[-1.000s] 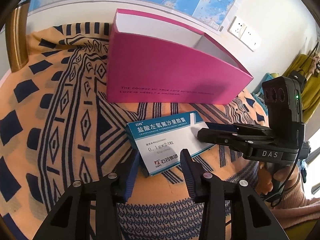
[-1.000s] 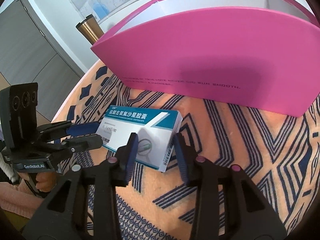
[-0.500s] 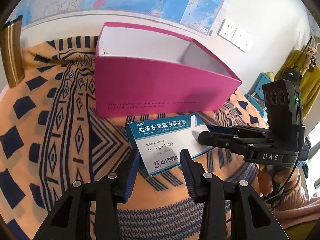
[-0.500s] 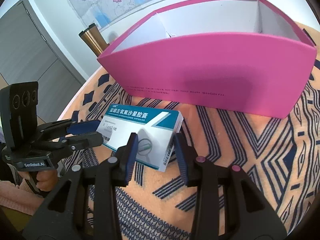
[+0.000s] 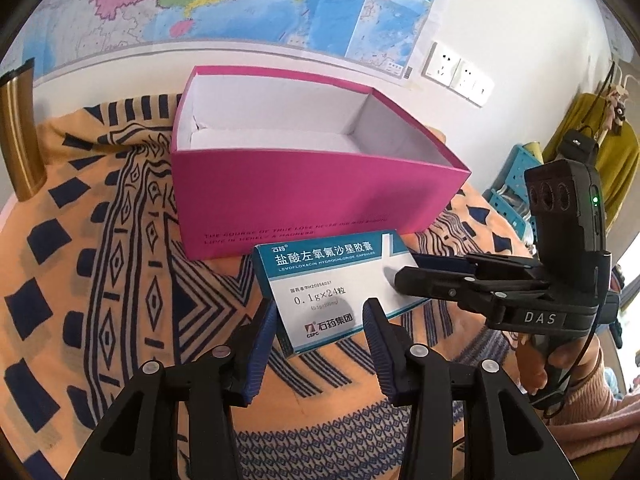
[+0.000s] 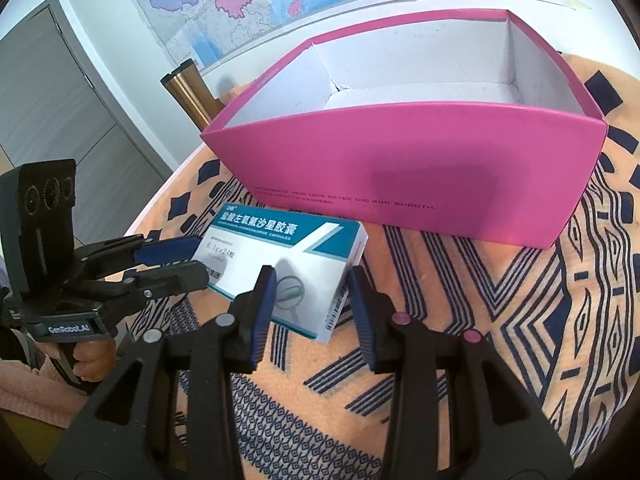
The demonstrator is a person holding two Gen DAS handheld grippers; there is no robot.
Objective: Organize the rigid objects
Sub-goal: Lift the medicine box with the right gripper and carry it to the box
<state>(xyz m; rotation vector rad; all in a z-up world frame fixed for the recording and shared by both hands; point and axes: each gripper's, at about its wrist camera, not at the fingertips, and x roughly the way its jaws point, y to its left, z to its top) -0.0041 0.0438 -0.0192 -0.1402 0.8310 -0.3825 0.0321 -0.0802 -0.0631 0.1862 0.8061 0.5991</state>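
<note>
A white and teal medicine box (image 5: 332, 284) is held in the air between both grippers, in front of an open pink cardboard box (image 5: 312, 196) with a white inside. My left gripper (image 5: 320, 320) is shut on the near end of the medicine box. My right gripper (image 6: 310, 286) is shut on its other end (image 6: 288, 268). In the left wrist view the right gripper (image 5: 404, 270) comes in from the right; in the right wrist view the left gripper (image 6: 200, 258) comes in from the left. The pink box (image 6: 420, 168) shows nothing inside.
The table carries an orange cloth with a dark blue pattern (image 5: 100, 280). A gold metal bottle (image 5: 18, 136) stands at the far left, also seen behind the pink box (image 6: 190, 92). A map and wall sockets (image 5: 458, 74) hang on the wall behind.
Both grippers have risen with the medicine box held between them. The pink box now shows from higher up, with its white inside in view.
</note>
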